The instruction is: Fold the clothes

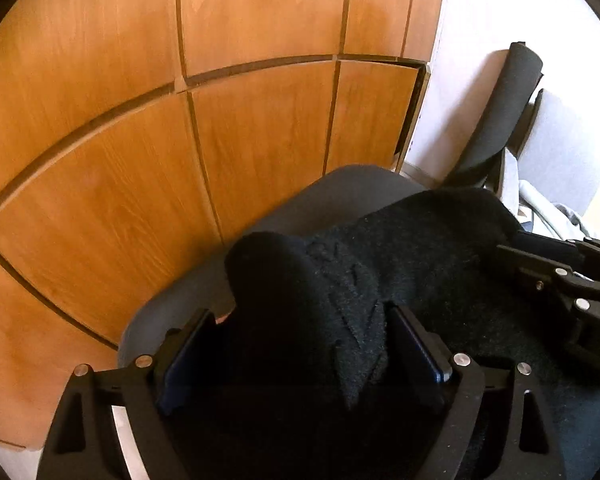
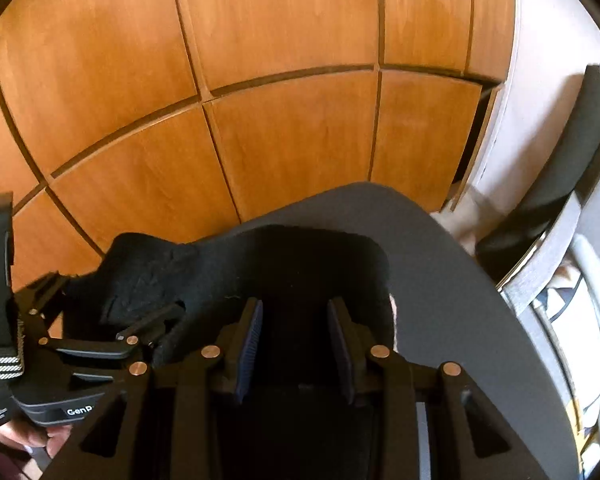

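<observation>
Both grippers, left [image 1: 302, 344] and right [image 2: 296, 344], jaws apart over black garment [image 1: 440, 248]

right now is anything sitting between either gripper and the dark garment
Nothing visible. The black fleece garment on the round grey table already lies between the open jaws of the left gripper and the right gripper.

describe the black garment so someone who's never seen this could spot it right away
Start at the big orange-brown wooden panelled wall; in front of it is a rounded grey table. The black fuzzy garment lies bunched on it between the two grippers, the only soft, dark, textured thing on that smooth surface.
</observation>
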{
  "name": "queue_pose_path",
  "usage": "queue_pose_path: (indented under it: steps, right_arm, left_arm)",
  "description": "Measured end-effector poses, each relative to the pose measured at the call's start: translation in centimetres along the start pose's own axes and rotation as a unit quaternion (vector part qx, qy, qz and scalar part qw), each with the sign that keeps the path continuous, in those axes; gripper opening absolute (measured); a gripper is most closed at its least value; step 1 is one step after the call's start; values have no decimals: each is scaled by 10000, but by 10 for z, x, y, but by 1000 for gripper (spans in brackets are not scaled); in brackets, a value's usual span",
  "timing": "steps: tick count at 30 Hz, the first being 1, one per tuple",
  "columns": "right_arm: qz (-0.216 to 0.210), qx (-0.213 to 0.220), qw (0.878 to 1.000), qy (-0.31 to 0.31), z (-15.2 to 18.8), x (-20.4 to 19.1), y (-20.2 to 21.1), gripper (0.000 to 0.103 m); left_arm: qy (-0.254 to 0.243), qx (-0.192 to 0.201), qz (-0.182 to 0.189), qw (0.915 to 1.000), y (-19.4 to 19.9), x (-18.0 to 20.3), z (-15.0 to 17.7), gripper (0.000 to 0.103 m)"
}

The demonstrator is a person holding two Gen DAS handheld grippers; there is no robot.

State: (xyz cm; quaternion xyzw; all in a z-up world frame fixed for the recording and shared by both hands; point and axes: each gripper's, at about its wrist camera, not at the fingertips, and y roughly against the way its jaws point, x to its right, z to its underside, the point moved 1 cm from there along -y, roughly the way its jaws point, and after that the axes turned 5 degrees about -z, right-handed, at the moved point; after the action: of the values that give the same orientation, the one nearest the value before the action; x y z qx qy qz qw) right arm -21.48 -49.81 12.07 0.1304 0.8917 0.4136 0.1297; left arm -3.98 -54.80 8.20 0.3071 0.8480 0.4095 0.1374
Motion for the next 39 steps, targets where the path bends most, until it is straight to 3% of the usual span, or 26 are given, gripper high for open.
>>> queue_pose_path:
  steps: [6,12,14,17,21,26,30,34,39]
  right_arm:
    - [-189,802,9946,633,15,-17,70,35]
    - [29,1409,9900,115,96,-12,134,35]
    - [136,1343,9908,-28,134,-15,135,39]
    - [299,1215,9919,-216,191,-19,133,49]
    - [467,1059,9925,-398,262,-30,128,49]
    - [843,1082,9905,-78,304,-61,108,49]
    - [1066,1239,9865,51,319,-74,106,49]
    - [1194,1505,9813,84,326,-71,102,49]
    - [1342,1677,9766,-135,329,-65,101,50]
  left_arm:
    - [722,136,774,9943,50,-26,-1,89]
    - [798,929,376,9918,118,-35,52,92]
    - [776,1201,54,9897,136,-30,87,101]
    - [760,1389,-125,9873,145,-19,141,103]
    - [779,1143,-83,9904,137,2,199,103]
    - [986,675,-261,9925,117,11,245,103]
    - [1227,396,-462,9906,107,10,274,103]
    - [1507,470,-659,9853,113,-2,289,103]
    - [1489,537,-924,9831,115,-7,292,103]
